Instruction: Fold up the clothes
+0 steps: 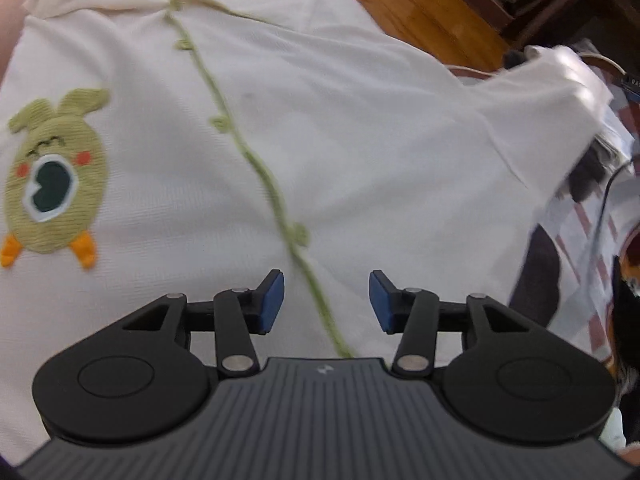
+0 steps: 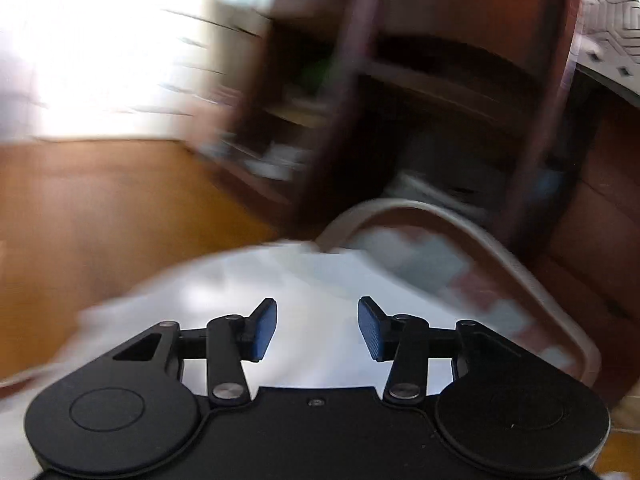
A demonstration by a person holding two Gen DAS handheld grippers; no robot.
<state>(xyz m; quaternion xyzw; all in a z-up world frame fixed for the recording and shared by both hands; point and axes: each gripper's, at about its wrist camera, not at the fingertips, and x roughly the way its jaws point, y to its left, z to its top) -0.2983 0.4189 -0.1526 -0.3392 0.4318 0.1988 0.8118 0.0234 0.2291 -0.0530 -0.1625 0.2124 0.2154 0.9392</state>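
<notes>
- In the left wrist view, a cream shirt [image 1: 320, 140] lies spread flat and fills most of the picture.
- At about 9 o'clock on the shirt sits a green stitched animal patch [image 1: 56, 172] with pink cheeks, a wide dark mouth and orange feet.
- A thin green stitched vine [image 1: 256, 160] with small leaves runs from 11 o'clock near the top edge down to 6 o'clock, and passes between the claw's two fingers.
- The left claw [image 1: 327, 304] sits at 6 o'clock above the shirt. Its blue pads [image 1: 272, 300] stand partly apart and press on nothing.
- At 2 o'clock one sleeve [image 1: 560, 92] of the shirt looks lifted and blurry.
- At 1 o'clock there is a wood floor [image 1: 420, 4], and at 3 o'clock a checked cloth [image 1: 580, 232] shows beside the shirt.
- In the right wrist view most things are smeared with blur.
- At 9 o'clock is the wood floor [image 2: 100, 200], with very bright light above it at 10 o'clock.
- At 6 o'clock the right claw [image 2: 317, 330] is over pale cloth [image 2: 240, 280], likely the same shirt. Its pads [image 2: 264, 328] are partly apart, with nothing held.
- At 12 to 2 o'clock stands a dark wooden shelf [image 2: 440, 80].
- At 4 o'clock a curved grey rim [image 2: 500, 252] goes around a checked surface; what it is cannot be told.
</notes>
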